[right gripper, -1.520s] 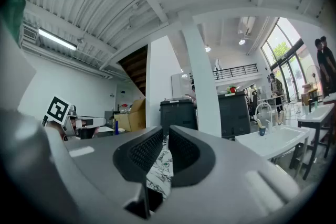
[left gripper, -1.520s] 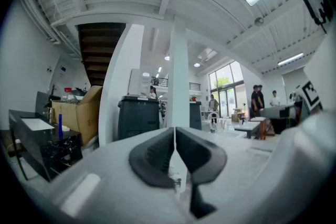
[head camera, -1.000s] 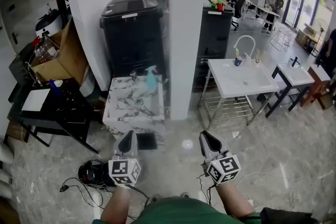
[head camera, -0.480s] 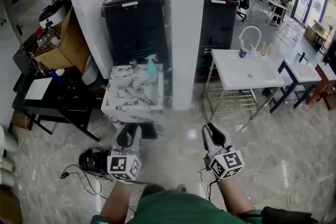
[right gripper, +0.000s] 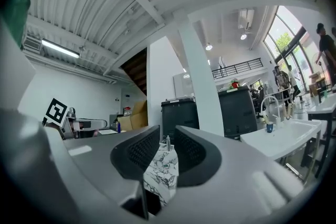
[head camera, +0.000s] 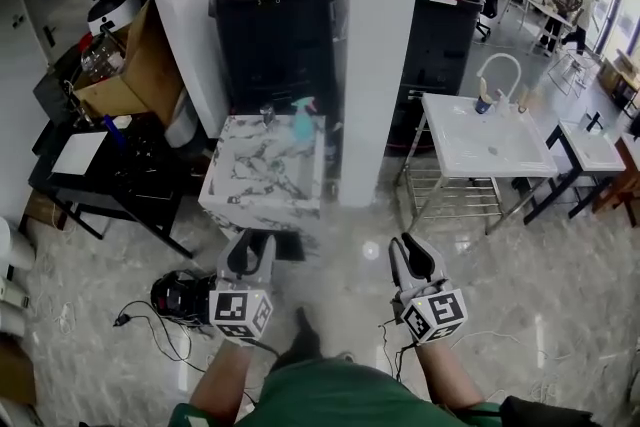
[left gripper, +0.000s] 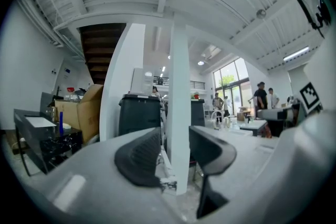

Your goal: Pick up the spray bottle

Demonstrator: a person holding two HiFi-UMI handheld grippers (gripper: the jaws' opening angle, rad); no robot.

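At the far edge of the marble table, just beside the white pillar, stands the spray bottle, upright, with a small dark item near it on the same edge; black bins rise behind. Both grippers hang low over the floor, short of the table and well apart from the bottle; the left gripper has just been opening its jaws, which stand spread with nothing between them; the right gripper has its jaws apart too, the gap narrower, and holds nothing. The pick-up is not yet begun; by my reading the approach is the step in hand. Risks from here: the bottle sits at the back, so a reach across the table may push it off the far edge or against the pillar; jaws closing on the trigger head rather than the body could let it swing or slip; the right gripper's narrow gap may shove the bottle instead of taking it; the cable heap on the floor at the left could catch a step.
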